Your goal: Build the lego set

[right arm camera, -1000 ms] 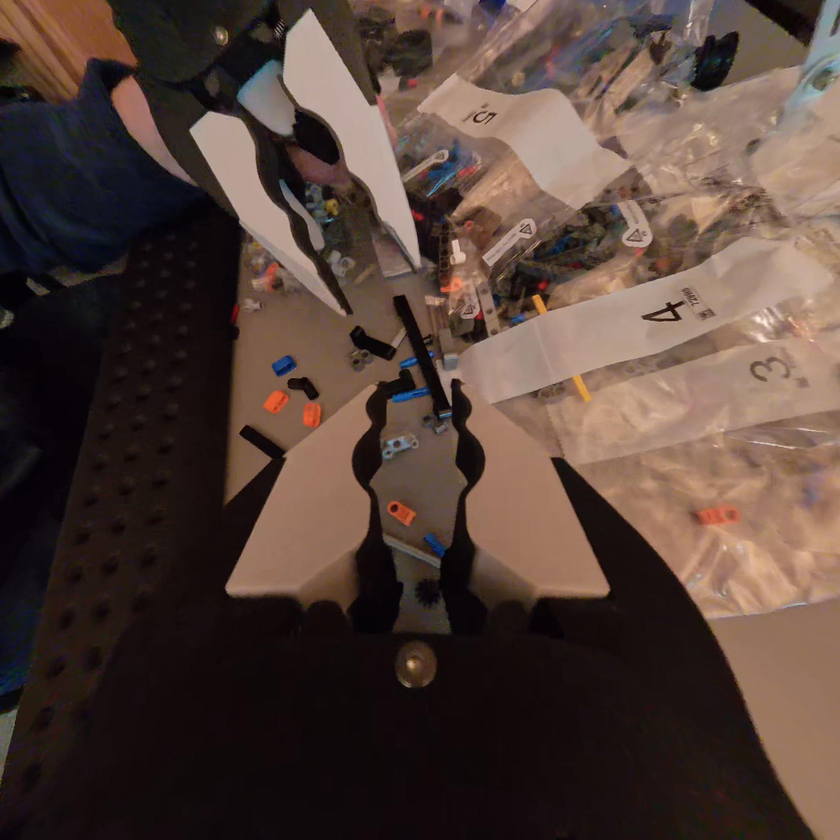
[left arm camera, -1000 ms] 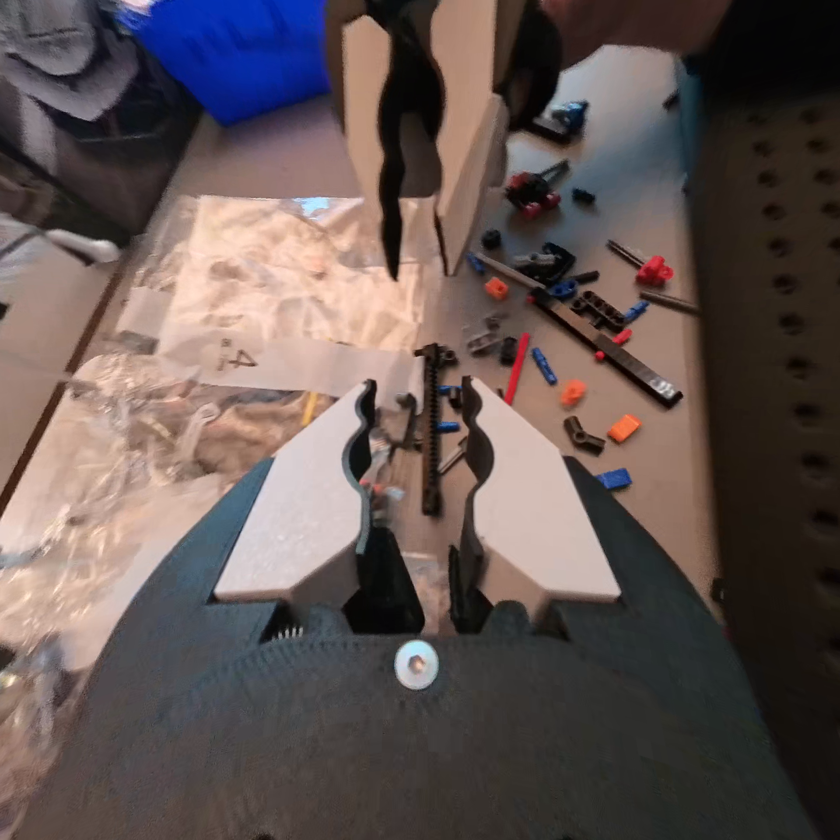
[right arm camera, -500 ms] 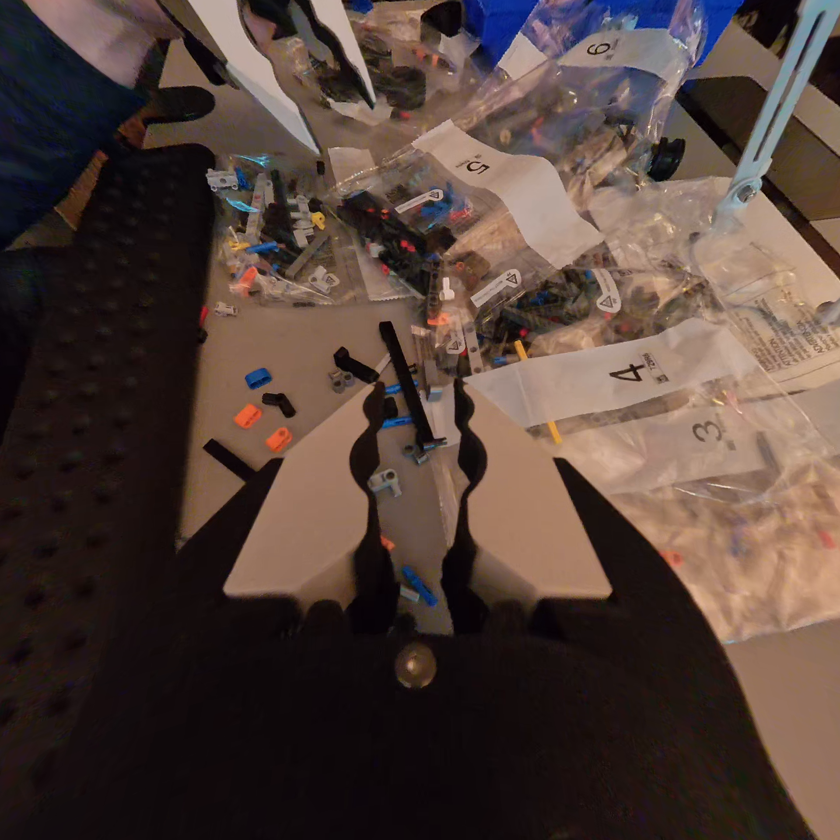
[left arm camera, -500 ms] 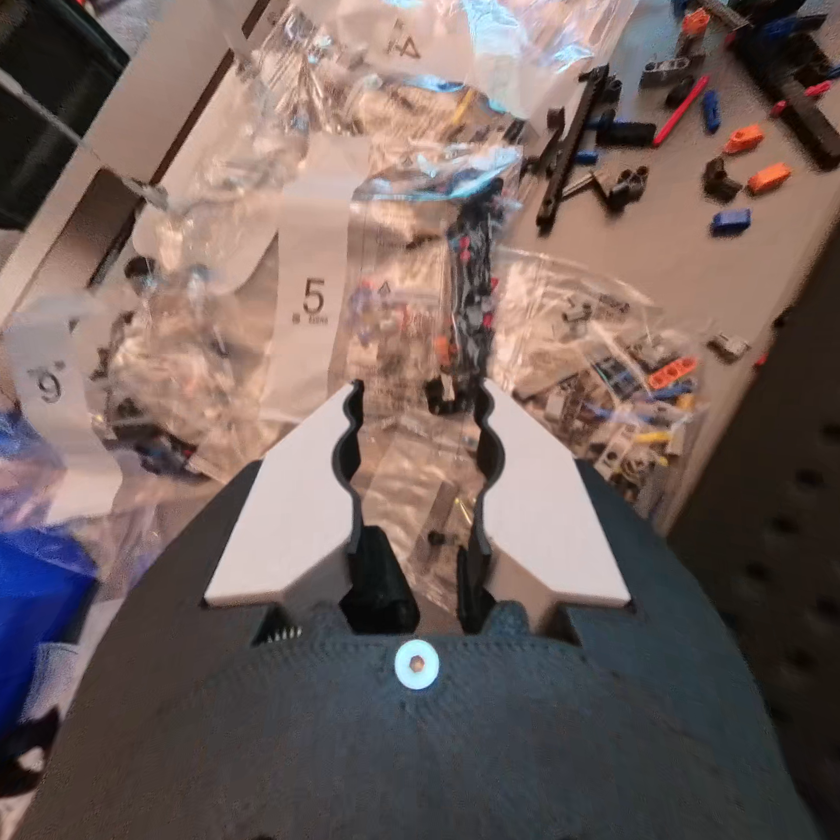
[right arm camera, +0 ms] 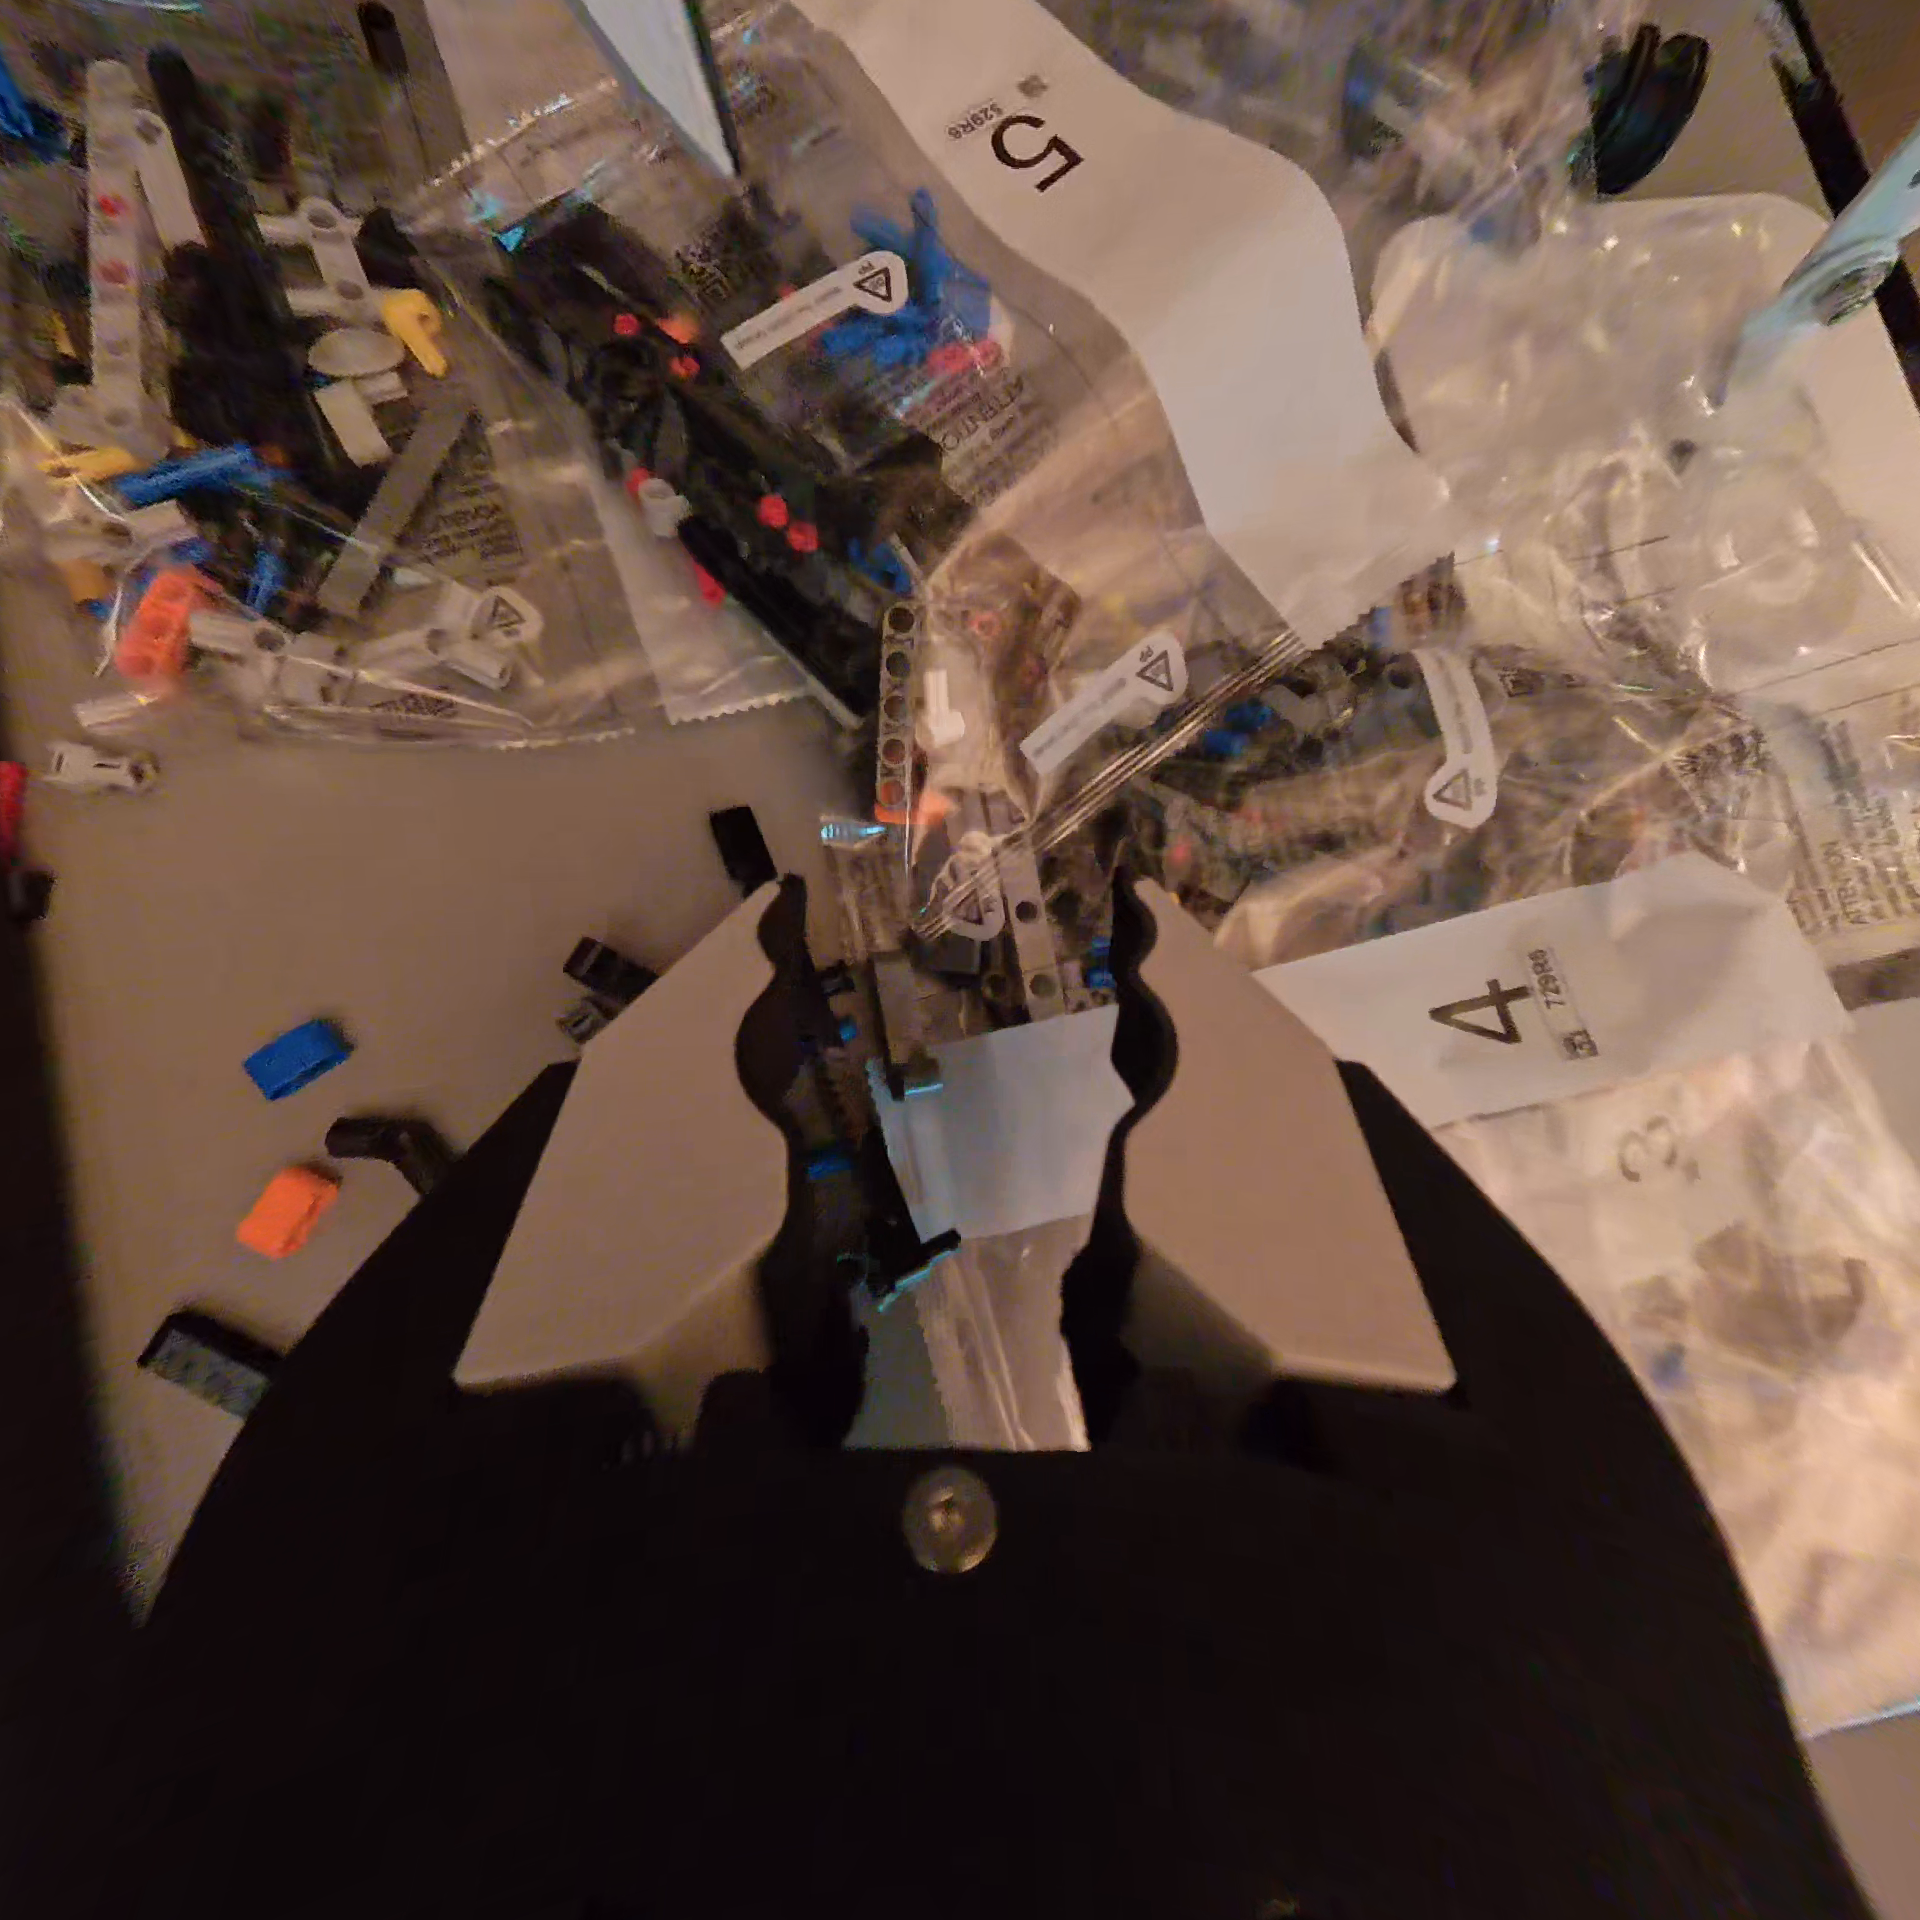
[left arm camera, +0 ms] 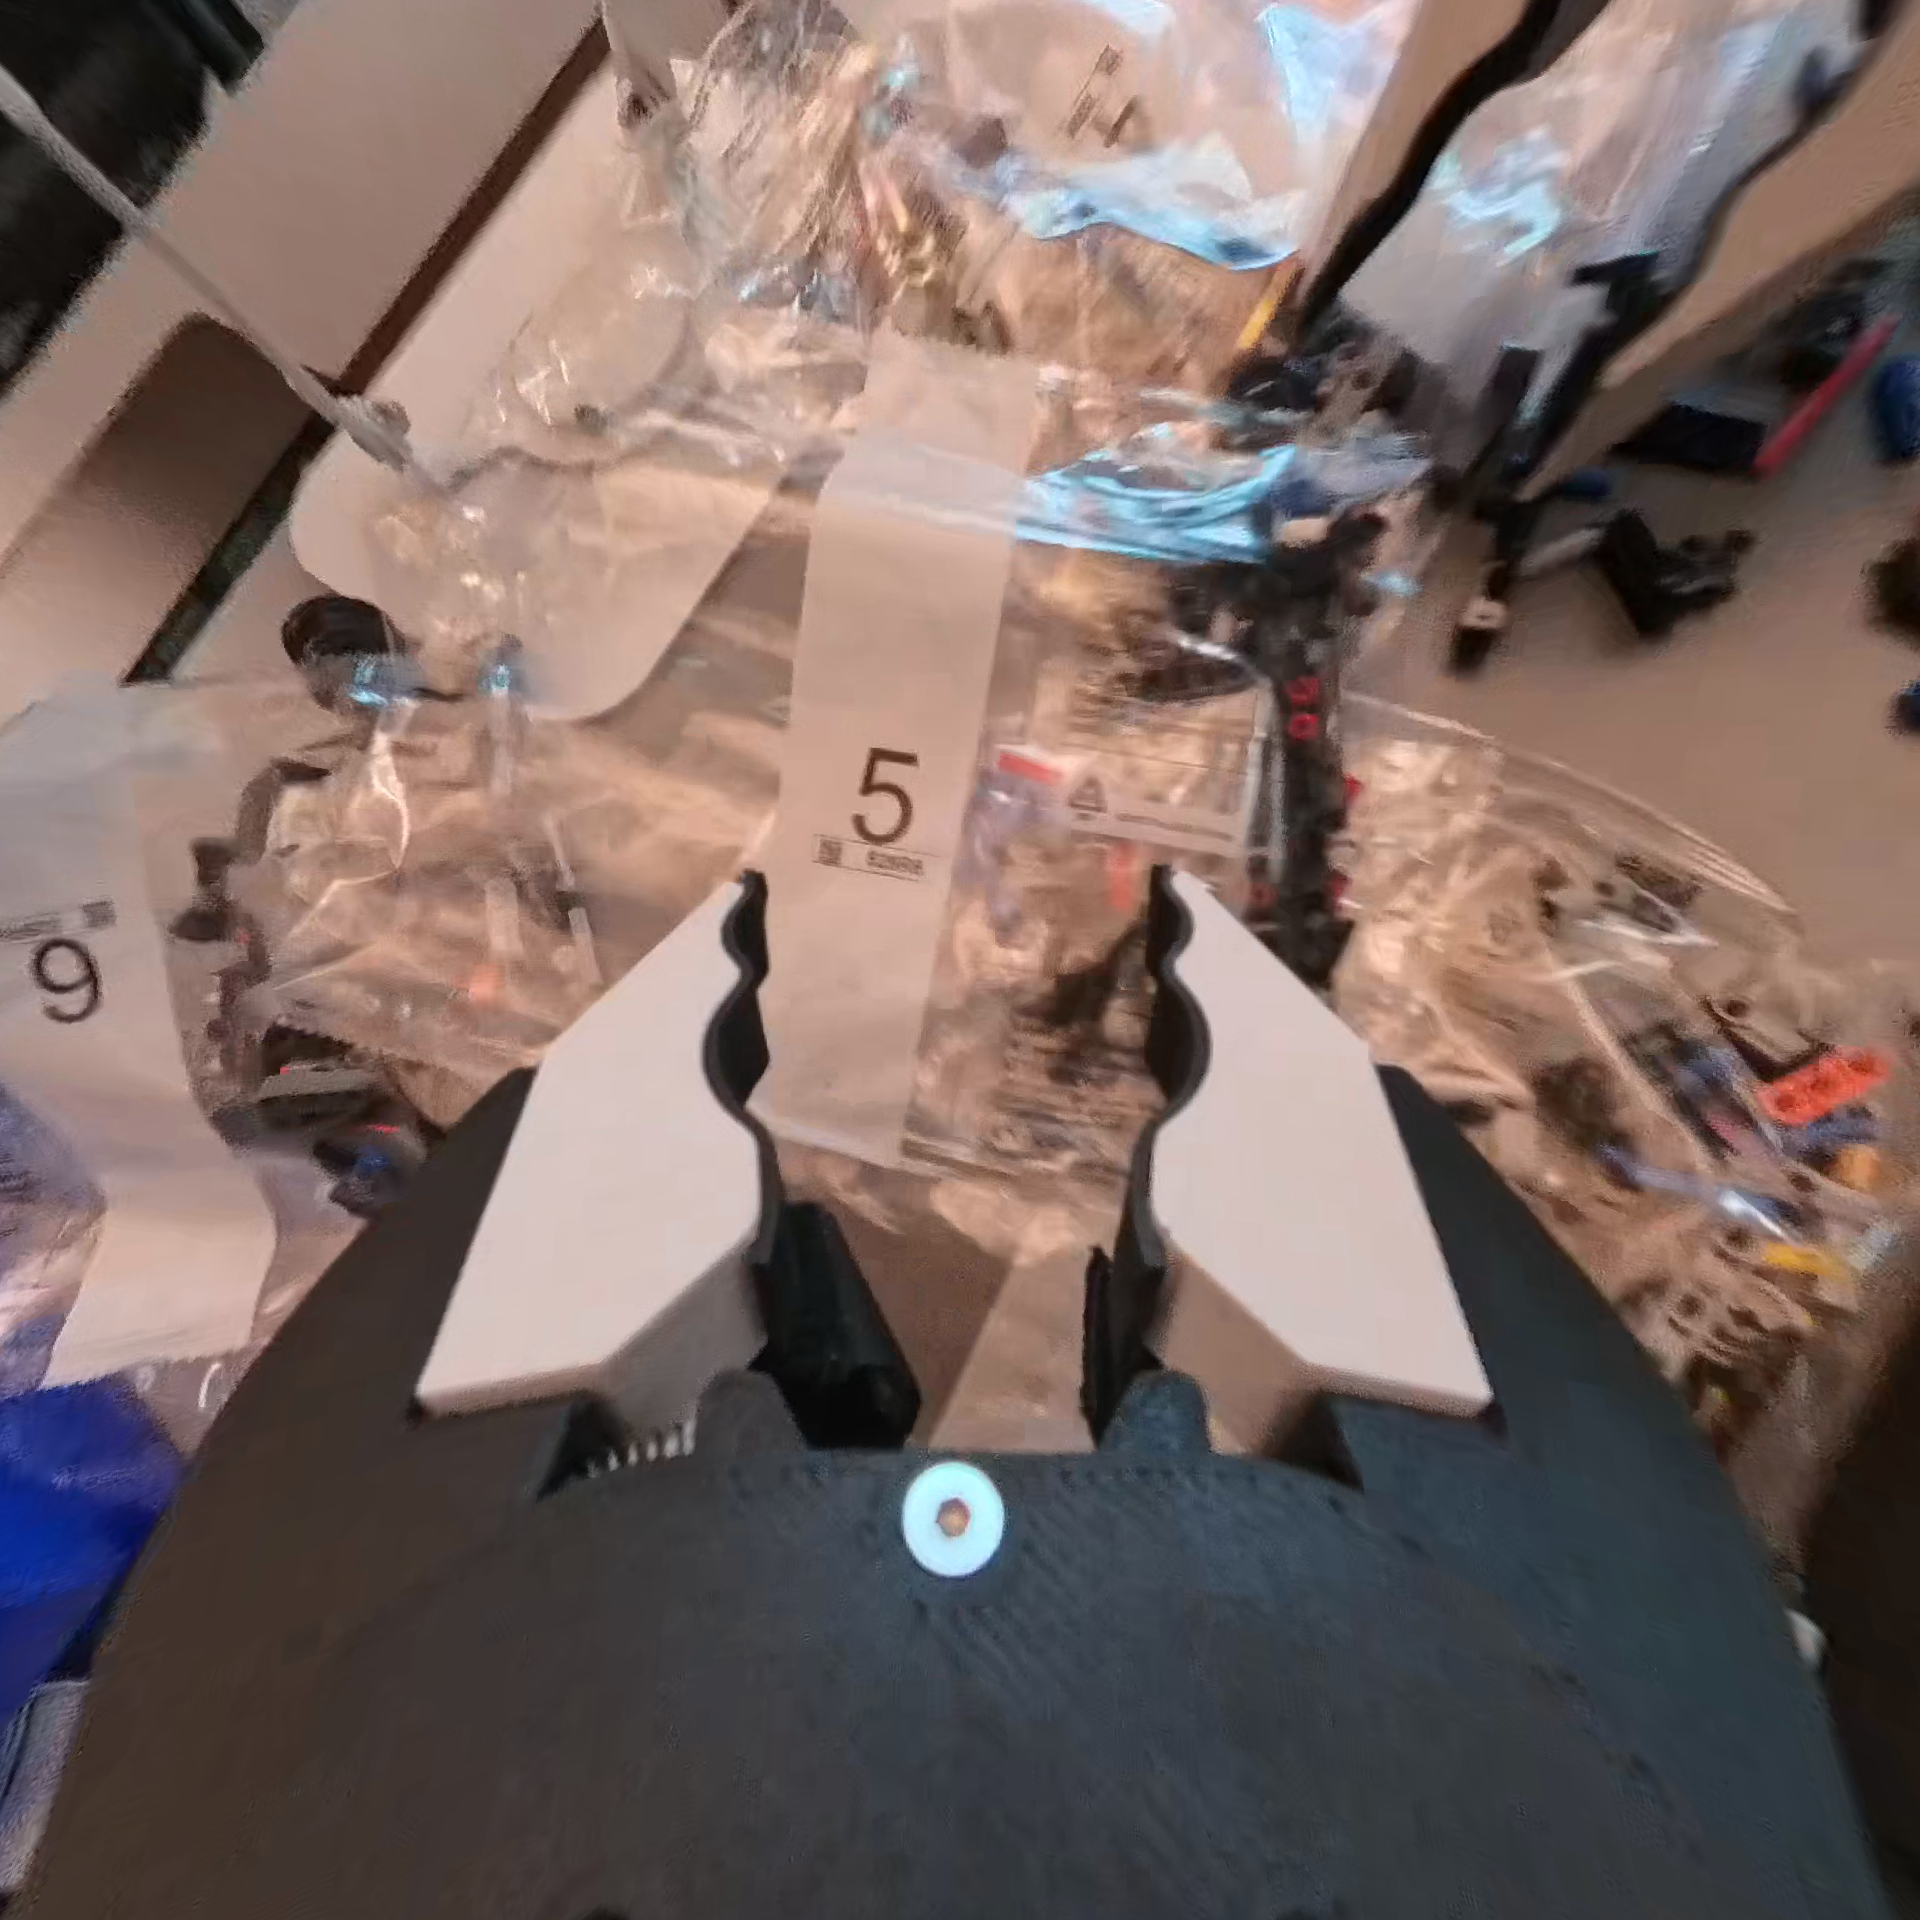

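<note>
My left gripper (left arm camera: pixel 954 883) is open and empty, low over a clear parts bag with a white numbered strip (left arm camera: pixel 894 665). My right gripper (right arm camera: pixel 958 888) is open and empty over the edge of another clear bag holding grey beams (right arm camera: pixel 1023 935). A long black toothed beam (right arm camera: pixel 826 1091) lies on the table under its left finger. The right gripper also shows at the top right of the left wrist view (left arm camera: pixel 1423 395). Loose pieces lie left of it: a blue one (right arm camera: pixel 296 1057), an orange one (right arm camera: pixel 286 1210), a black connector (right arm camera: pixel 390 1138).
Several clear numbered bags of parts cover the table (right arm camera: pixel 364 883), including one with a white strip (right arm camera: pixel 1195 312) and a small open bag of mixed pieces (right arm camera: pixel 312 468). A blue bin (left arm camera: pixel 62 1455) is at the lower left. A dark studded surface (right arm camera: pixel 42 1247) borders the table. From my right tips it is roughly 9 centimeters to the black connector (right arm camera: pixel 390 1138); from my left, 20 centimeters.
My left gripper has swung away from the loose pieces to over the bags and opened wider. My right gripper has moved forward over the bag edge and also opened wider.
</note>
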{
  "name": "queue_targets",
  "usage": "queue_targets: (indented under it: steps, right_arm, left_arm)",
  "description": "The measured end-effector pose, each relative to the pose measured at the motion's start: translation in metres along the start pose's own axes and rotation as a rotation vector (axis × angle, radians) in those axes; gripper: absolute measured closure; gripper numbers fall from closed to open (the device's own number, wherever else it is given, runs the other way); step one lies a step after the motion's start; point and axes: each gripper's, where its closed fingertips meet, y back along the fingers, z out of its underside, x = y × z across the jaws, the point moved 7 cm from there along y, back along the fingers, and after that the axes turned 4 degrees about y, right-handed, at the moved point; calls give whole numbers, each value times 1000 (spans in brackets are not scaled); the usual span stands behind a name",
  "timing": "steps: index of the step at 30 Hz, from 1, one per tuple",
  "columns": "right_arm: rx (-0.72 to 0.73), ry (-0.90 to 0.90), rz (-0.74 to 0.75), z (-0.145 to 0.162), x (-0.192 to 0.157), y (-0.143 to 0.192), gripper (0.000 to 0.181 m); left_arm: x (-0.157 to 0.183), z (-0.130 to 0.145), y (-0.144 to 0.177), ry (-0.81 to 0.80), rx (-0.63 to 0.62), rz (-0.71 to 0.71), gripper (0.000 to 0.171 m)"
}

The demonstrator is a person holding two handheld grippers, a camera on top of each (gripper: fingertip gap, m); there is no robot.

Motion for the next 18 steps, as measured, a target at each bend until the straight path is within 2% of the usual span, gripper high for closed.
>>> queue_targets:
  steps: [2, 5, 8, 10, 15, 18]
  right_arm:
    - [-14, -48, -21, -4, 2, -6, 124]
    - [-28, -144, -85, -4, 6, -19, 126]
    - [-31, -139, -89, -7, 8, -20, 131]
    - [-39, -110, -115, -8, 4, -21, 134]
    - [11, -135, -138, -14, 4, -15, 141]
    - [-5, -141, -147, -11, 4, -18, 140]
  left_arm:
    - [-14, 0, -16, 15, -69, -7, 92]
    - [-24, 2, -34, 70, -85, 49, 93]
    - [-25, 11, -41, 106, -79, 112, 104]
    - [-23, 13, -37, 98, -33, 148, 121]
    - [-69, 27, -10, 301, 31, -61, 98]
    - [-75, 48, -5, 407, -31, -18, 102]
